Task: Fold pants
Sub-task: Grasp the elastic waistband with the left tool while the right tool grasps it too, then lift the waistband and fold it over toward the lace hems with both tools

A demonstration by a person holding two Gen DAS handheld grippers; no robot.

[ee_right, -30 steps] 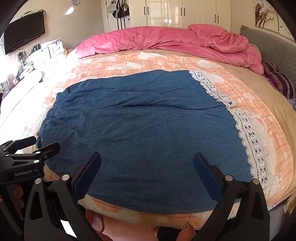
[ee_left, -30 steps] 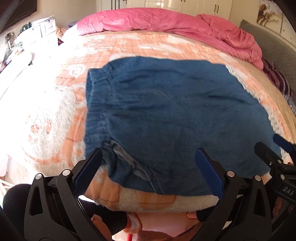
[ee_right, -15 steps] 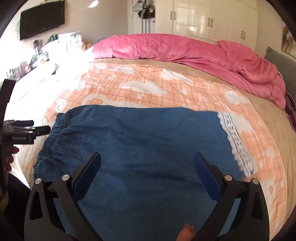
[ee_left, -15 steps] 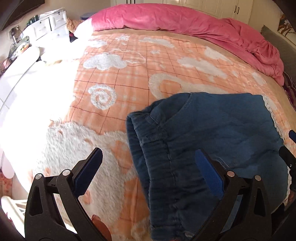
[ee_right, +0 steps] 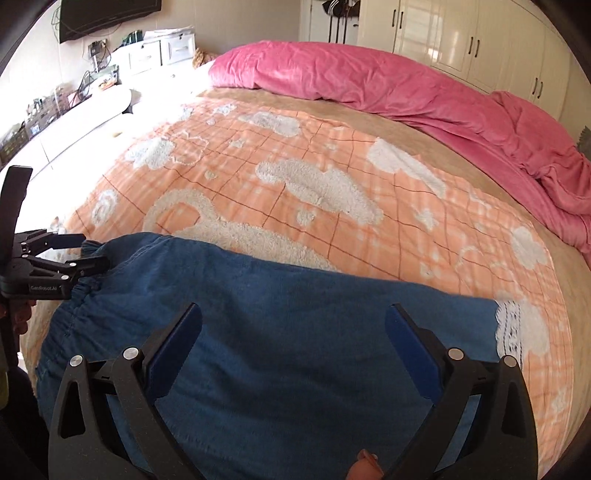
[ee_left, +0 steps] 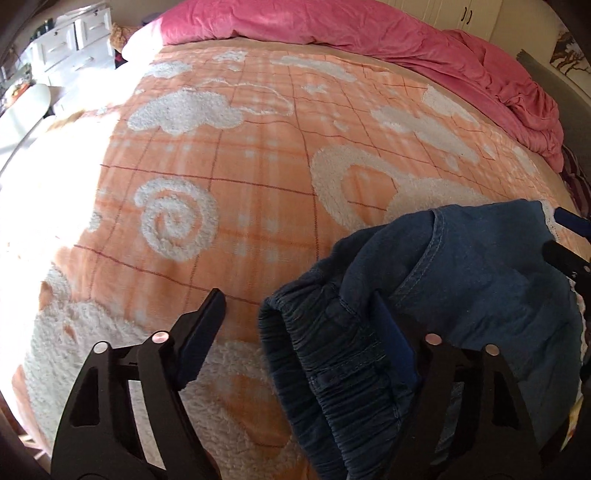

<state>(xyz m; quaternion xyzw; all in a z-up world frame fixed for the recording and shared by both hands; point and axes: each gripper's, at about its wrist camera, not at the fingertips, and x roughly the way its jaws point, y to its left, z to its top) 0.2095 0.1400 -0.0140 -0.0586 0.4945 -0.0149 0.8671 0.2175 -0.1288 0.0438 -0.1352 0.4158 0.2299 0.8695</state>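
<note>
Left gripper (ee_left: 301,328) at the waistband of the blue denim pants (ee_left: 461,295)

Its jaws had just been closing, with the gathered elastic waistband (ee_left: 325,362) between them; the left pad stood apart from the cloth. The pants lay on an orange checked blanket (ee_left: 240,155), a pink duvet (ee_left: 369,33) behind.

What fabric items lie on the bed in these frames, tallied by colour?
Blue: 1, the pants
Pink: 1, the duvet
Orange and white: 1, the blanket
Total: 3
</note>
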